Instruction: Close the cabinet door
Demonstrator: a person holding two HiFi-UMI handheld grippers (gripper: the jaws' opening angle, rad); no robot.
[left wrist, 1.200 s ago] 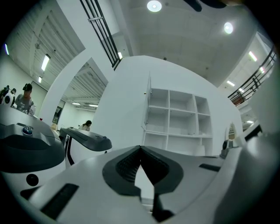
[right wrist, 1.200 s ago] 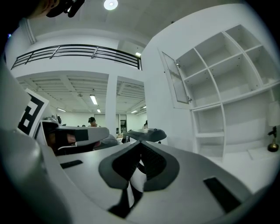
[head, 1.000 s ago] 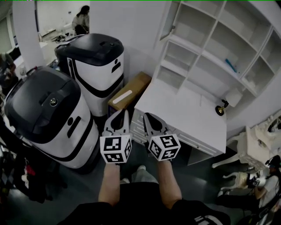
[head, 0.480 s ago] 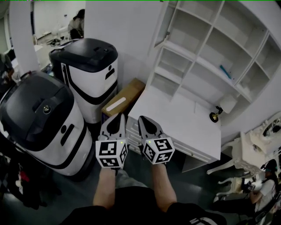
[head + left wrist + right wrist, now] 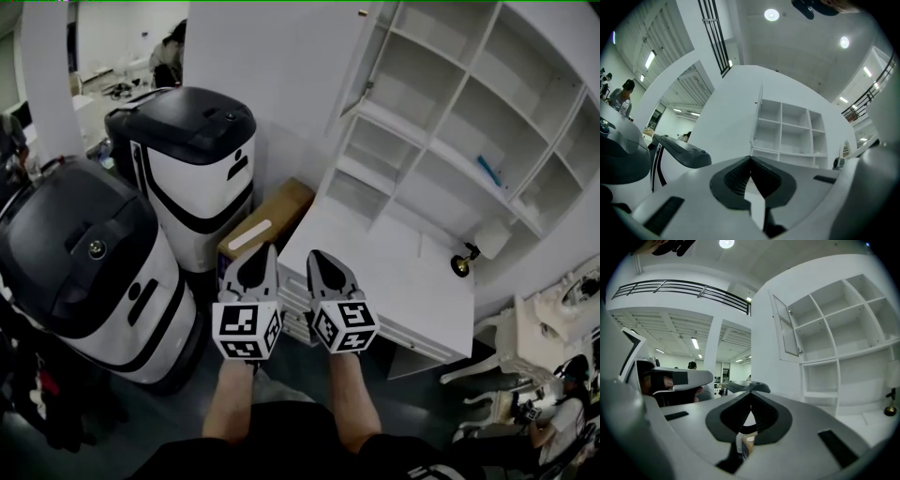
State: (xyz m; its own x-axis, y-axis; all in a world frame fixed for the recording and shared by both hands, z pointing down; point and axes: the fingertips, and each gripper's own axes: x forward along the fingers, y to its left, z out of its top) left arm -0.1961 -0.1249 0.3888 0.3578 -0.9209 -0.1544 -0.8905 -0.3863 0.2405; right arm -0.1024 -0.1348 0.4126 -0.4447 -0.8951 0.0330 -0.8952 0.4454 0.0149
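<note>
Left gripper and right gripper, both shut tight and holding nothing, ride side by side at the desk's near left corner in the head view. Over the past second the pair has shifted only slightly. The door hangs open at the cabinet's upper left corner, well apart from them.

In the left gripper view the left gripper is closed, aimed at the cabinet, door edge-on.

The right gripper, seen in its own view, is closed too, with the door swung outward. This looks like approach only, with the door untouched.
</note>
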